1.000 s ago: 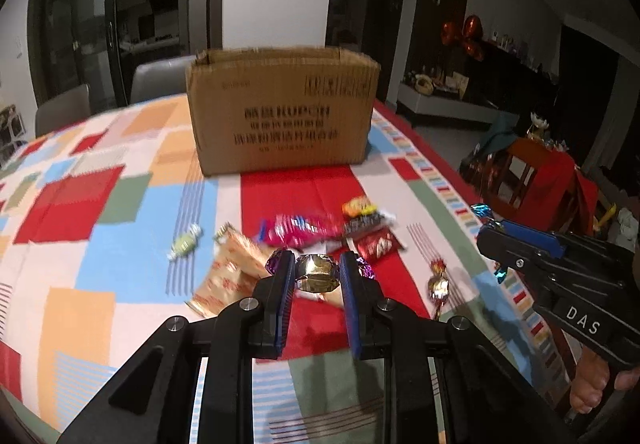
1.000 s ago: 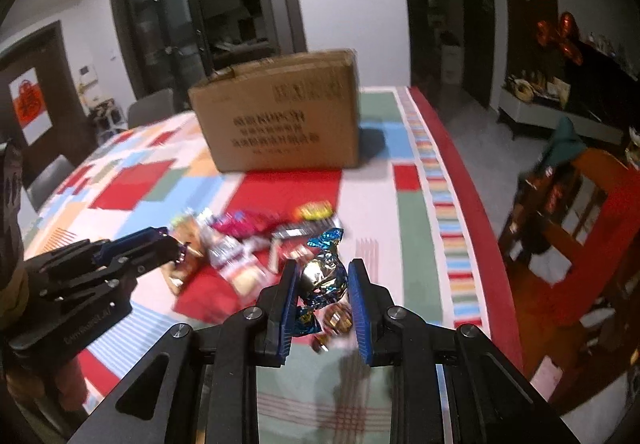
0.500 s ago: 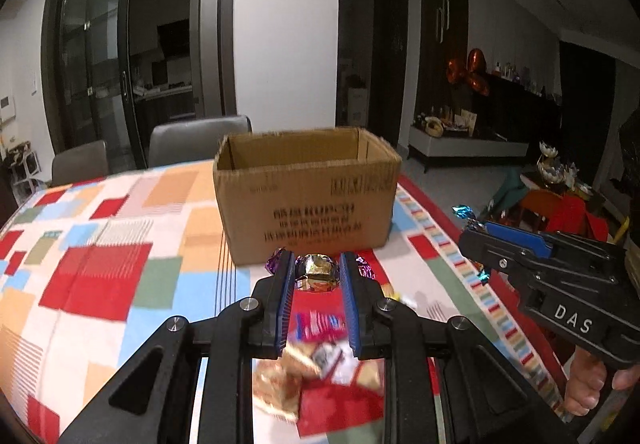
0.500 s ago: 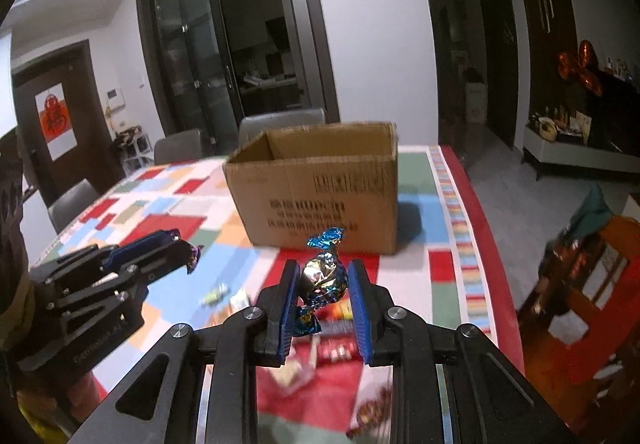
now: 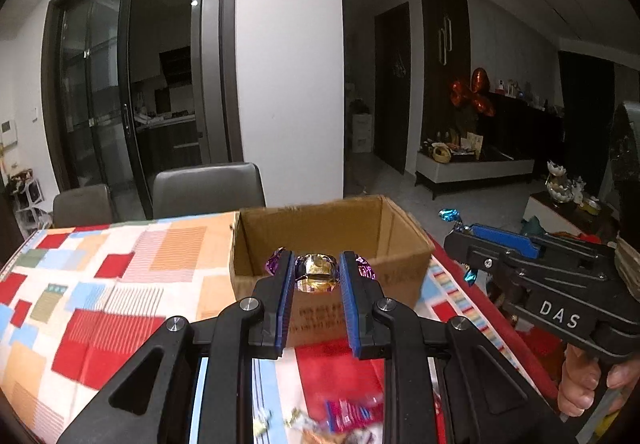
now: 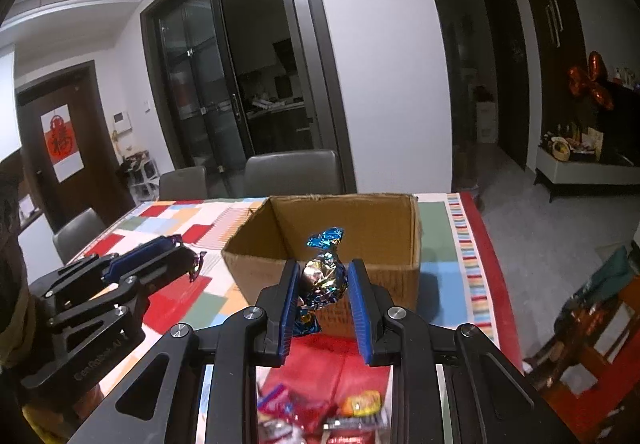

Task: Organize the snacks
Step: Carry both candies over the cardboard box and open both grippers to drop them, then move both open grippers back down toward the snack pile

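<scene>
My left gripper (image 5: 317, 278) is shut on a gold candy with purple twisted ends (image 5: 316, 276), held in the air just in front of the open cardboard box (image 5: 394, 240). My right gripper (image 6: 323, 286) is shut on a gold candy with blue twisted ends (image 6: 322, 278), held in front of the same box (image 6: 384, 216). Each gripper shows in the other's view: the right one (image 5: 464, 240) beside the box's right side, the left one (image 6: 192, 258) left of the box. The box interior that shows looks bare.
Loose snack packets lie on the patchwork tablecloth (image 5: 80, 308) below the grippers, blurred (image 5: 348, 414) (image 6: 360, 404). Grey chairs (image 5: 208, 188) stand behind the table. The table's right edge (image 6: 488, 244) drops to a floor with red furniture.
Both grippers rose from the snack pile and moved forward toward the box with their candies; the box opening now shows from above and the snack pile has slid to the bottom of the views.
</scene>
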Demonstrator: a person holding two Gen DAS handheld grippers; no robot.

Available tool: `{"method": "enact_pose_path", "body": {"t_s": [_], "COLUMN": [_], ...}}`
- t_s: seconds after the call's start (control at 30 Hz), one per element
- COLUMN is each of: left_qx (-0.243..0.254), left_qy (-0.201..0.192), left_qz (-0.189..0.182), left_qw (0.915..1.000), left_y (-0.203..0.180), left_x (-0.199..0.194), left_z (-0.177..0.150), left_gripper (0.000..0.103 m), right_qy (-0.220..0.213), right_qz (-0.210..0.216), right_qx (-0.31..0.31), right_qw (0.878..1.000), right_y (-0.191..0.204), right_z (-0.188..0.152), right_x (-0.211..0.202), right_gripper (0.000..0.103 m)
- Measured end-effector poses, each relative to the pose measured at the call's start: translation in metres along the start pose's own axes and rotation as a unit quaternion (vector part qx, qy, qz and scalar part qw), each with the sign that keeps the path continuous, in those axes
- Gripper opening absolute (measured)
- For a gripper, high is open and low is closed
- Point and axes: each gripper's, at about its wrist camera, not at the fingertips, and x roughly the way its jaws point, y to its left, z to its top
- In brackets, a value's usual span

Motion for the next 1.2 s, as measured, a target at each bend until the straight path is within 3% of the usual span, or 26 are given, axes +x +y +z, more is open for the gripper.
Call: {"method": "enact_pose_path", "body": {"t_s": [0.27,0.6,0.67,0.73,0.77,0.93,1.2], "left_qx": [-0.023,-0.045,-0.044,-0.042,-0.041,-0.035,-0.013], "left_qy": [0.050,0.116,0.122,0.119,0.116,0.103,0.049], "left_qz": [-0.017,-0.026,-0.020,-0.011,-0.010,-0.005,0.002], "left_qw": [0.9984,0.9919,0.9914,0.9920,0.9924,0.9941,0.9987], "left_y": [0.023,0.037,0.038,0.039,0.039,0.038,0.027], "left_x": [0.057,0.118,0.123,0.121,0.118,0.096,0.032], "left_z": [0.037,0.055,0.058,0.056,0.054,0.043,0.020], "left_gripper": [0.023,0.024,0.036,0.046,0.047,0.052,0.060], "right_qy": [0.037,0.109,0.119,0.123,0.124,0.115,0.074], "right_qz": [-0.002,-0.006,-0.014,-0.019,-0.024,-0.035,-0.042], "right_qx": [0.013,0.032,0.039,0.039,0.040,0.037,0.022], "right_qw": [0.999,0.994,0.992,0.991,0.991,0.992,0.996], "right_y": [-0.010,-0.018,-0.020,-0.021,-0.022,-0.022,-0.007], "right_z": [0.043,0.063,0.063,0.063,0.063,0.054,0.035], "right_x": [0.048,0.097,0.105,0.109,0.109,0.094,0.040], "right_gripper": [0.026,0.026,0.027,0.040,0.042,0.042,0.042]}}
